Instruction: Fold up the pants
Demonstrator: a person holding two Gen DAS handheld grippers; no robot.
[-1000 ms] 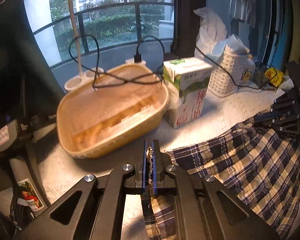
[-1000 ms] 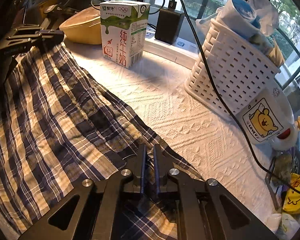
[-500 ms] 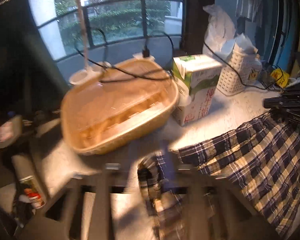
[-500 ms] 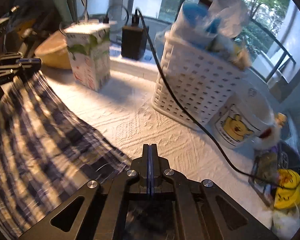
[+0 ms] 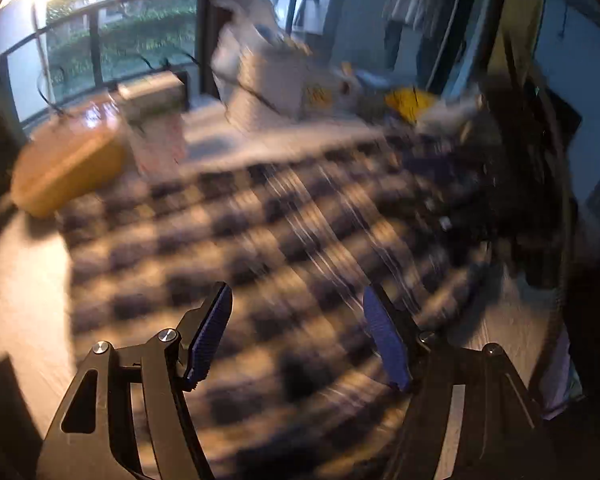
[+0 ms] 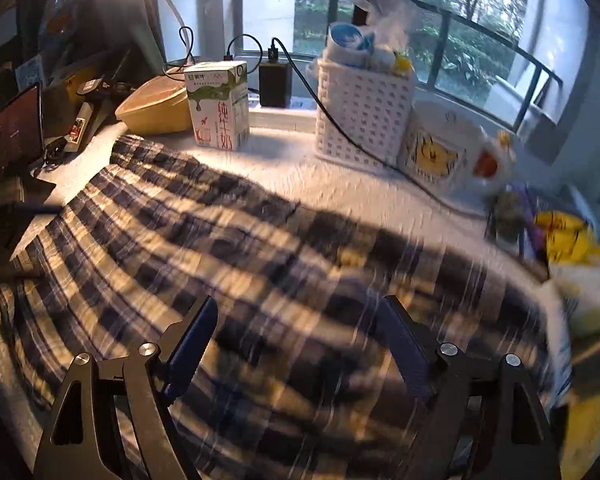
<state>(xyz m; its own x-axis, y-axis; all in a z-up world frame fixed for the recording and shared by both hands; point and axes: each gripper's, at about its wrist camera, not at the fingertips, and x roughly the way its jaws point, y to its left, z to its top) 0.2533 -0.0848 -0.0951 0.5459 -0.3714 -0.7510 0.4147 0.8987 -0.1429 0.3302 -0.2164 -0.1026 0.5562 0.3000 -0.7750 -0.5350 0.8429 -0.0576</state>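
Since a second earlier, you had let go of the plaid pants (image 6: pixel 228 240) with both tools: each had been clamped on a bit of the cloth's edge, and now both hung over the middle of the fabric with nothing pinched. Your left gripper (image 5: pixel 296 336) had its jaws spreading apart, blue pads well clear of each other, only the blurred check pattern showing in the gap below them. Your right gripper (image 6: pixel 296 344) was likewise opening, released, its jaws wide with the cloth lying beneath rather than between the pads. You had the pants spread flat over the white textured table (image 6: pixel 300 160), reaching from the near edge up toward the milk carton (image 6: pixel 218 106) and the tan oval basket (image 6: pixel 156 114), which stood just beyond the fabric's far edge. Beside them, the white perforated basket (image 6: pixel 364 120) and the mug with a yellow bear (image 6: pixel 440 152) sat at the back by the window, apart from the cloth. Your left view was heavily smeared by motion, so finer folds there could not be made out.
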